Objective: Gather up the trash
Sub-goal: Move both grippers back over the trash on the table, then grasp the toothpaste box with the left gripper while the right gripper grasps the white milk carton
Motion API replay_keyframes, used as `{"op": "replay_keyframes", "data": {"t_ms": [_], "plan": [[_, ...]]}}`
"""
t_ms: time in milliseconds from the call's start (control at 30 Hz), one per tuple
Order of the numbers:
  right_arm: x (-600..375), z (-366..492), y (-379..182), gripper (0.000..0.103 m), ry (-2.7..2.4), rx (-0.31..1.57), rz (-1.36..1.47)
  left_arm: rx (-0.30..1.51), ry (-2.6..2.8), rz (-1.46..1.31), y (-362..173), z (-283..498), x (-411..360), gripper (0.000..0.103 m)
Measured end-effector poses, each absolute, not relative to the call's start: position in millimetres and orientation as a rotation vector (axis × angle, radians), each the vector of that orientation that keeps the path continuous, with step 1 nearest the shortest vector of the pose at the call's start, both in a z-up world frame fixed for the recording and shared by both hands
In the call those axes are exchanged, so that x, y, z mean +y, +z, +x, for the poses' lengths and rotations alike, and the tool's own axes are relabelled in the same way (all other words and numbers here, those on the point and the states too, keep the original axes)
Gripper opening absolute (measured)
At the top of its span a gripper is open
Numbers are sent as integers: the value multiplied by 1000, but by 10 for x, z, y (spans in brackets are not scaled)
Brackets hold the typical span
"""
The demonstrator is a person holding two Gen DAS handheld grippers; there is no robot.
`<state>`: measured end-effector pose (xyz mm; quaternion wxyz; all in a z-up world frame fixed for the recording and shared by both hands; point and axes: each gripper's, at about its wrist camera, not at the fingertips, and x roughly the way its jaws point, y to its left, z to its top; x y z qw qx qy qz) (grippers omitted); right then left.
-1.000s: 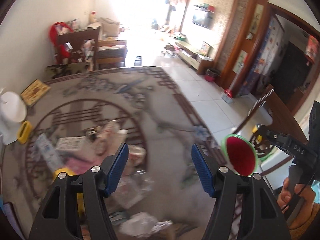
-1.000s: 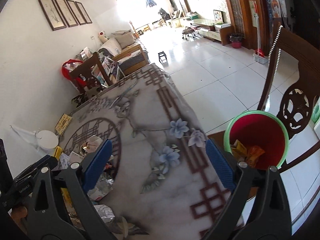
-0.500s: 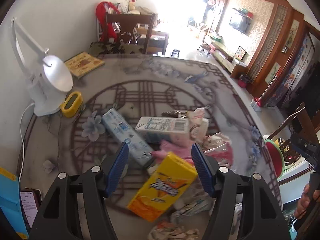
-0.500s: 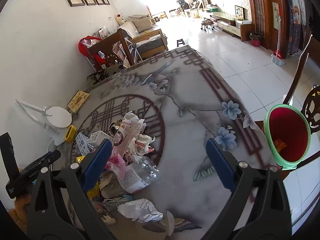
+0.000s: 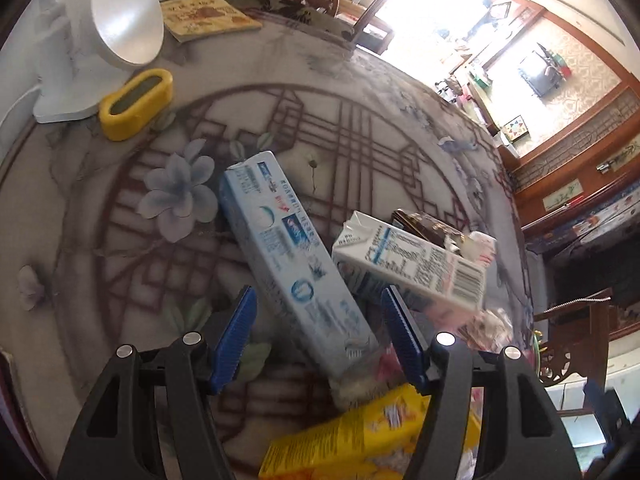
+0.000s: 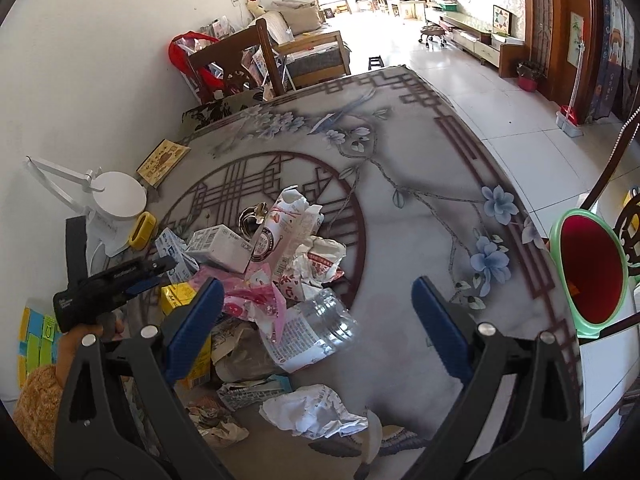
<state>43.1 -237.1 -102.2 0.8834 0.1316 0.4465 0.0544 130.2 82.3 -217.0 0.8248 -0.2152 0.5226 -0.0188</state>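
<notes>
A heap of trash lies on the patterned table (image 6: 400,216). In the left wrist view my left gripper (image 5: 316,312) is open and hangs low over a long light-blue toothpaste box (image 5: 288,256). The box runs between the pads, untouched. A white milk carton (image 5: 412,268) lies just right of it and a yellow box (image 5: 360,440) sits under the gripper. My right gripper (image 6: 316,286) is open above a clear plastic bottle (image 6: 316,332), with crumpled white paper (image 6: 316,412) below. The red bin with a green rim (image 6: 588,272) stands off the table's right edge.
A white desk lamp (image 5: 120,28), a yellow holder (image 5: 136,98) and a book (image 5: 204,16) stand at the table's far left by the wall. A hand (image 6: 80,332) holds the left gripper's handle. Wooden chairs stand behind the table and beside the bin.
My left gripper swung away from the bin side and dropped over the trash heap, rolling as it went. My right gripper turned left from the bin toward the heap. Both stayed open.
</notes>
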Motion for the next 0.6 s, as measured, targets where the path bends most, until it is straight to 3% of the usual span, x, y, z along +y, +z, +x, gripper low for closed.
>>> {"op": "replay_keyframes", "data": {"t_ms": [67,100,300,600], "plan": [[-2312,467,-1009,93,130,934,263,1143,-23,-468,-2284,1387,791,60],[-2273,495,-1009,93,143,939,250,1154,-17,-474,-2333,1417,792,52],[-1939,802,-1028,93,247,1002,159,1146,-39,-494,-2383,1457,828,40],[-1181,1403,-1250,93,432,1098,-116,1089,-85,-396,-2134,1135,938,39]]}}
